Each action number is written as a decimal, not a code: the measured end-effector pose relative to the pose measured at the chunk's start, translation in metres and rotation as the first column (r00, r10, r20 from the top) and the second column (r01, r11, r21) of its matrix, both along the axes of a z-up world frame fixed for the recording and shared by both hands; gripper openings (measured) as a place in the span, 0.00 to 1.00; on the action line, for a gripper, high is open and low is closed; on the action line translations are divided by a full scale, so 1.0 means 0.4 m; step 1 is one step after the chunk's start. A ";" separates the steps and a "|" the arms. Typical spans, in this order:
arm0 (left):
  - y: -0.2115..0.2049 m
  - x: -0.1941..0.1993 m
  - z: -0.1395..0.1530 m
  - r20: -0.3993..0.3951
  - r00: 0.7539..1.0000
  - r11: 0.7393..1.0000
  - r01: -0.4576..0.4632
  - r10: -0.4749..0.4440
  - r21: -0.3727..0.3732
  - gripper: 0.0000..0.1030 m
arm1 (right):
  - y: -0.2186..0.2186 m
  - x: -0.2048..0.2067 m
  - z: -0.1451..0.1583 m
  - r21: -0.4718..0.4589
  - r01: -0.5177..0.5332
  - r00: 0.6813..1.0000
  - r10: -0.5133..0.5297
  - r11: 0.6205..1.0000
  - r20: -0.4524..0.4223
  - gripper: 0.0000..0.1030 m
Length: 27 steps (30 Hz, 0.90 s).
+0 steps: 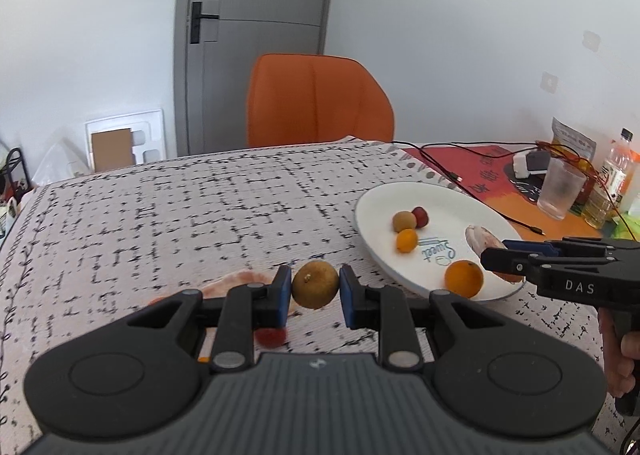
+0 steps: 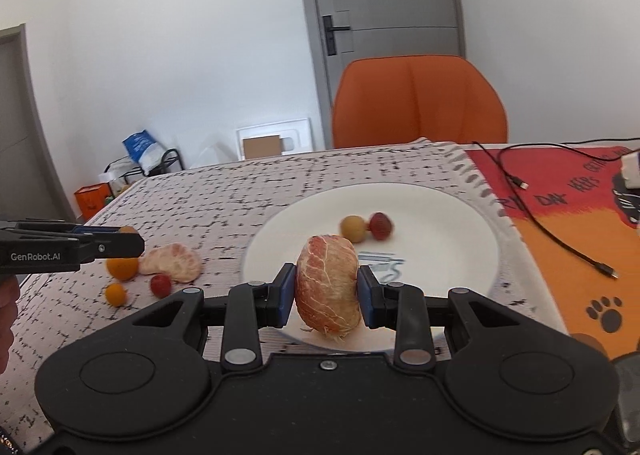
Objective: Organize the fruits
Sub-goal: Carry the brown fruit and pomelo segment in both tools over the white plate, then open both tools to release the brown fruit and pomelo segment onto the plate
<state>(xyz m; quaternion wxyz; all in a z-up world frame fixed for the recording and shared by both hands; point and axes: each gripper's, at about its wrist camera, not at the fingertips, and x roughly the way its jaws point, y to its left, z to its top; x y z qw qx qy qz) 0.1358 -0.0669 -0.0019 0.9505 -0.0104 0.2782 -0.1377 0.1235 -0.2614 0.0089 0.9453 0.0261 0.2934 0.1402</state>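
Your left gripper (image 1: pixel 315 291): fingers clamped on a brownish round fruit (image 1: pixel 315 284), held above the bench (image 1: pixel 160 215). Your right gripper (image 2: pixel 327 295): fingers gripping a peeled grapefruit piece (image 2: pixel 327 291) over the white plate (image 2: pixel 440 223), which carries several small fruits.

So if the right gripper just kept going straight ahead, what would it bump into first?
Probably the white plate and the small tan fruit resting on it; depth is hard to judge.

Black left tongs (image 1: pixel 315 290), blue pads (image 1: pixel 285 295), silver pivot screws; right tongs (image 2: pixel 326 293) alike, "DAS" marking.
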 end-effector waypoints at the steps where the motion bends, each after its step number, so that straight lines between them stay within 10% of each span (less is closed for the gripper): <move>1: -0.008 0.005 -0.001 0.000 1.000 1.000 0.008 -0.008 0.002 0.23 | -0.009 0.002 -0.002 0.000 0.011 1.000 -0.011 1.000 -0.001 0.30; 27: -0.208 0.091 0.014 0.013 0.984 0.983 0.178 -0.179 0.046 0.23 | -0.105 -0.027 0.004 0.034 0.113 0.993 -0.114 0.993 0.033 0.37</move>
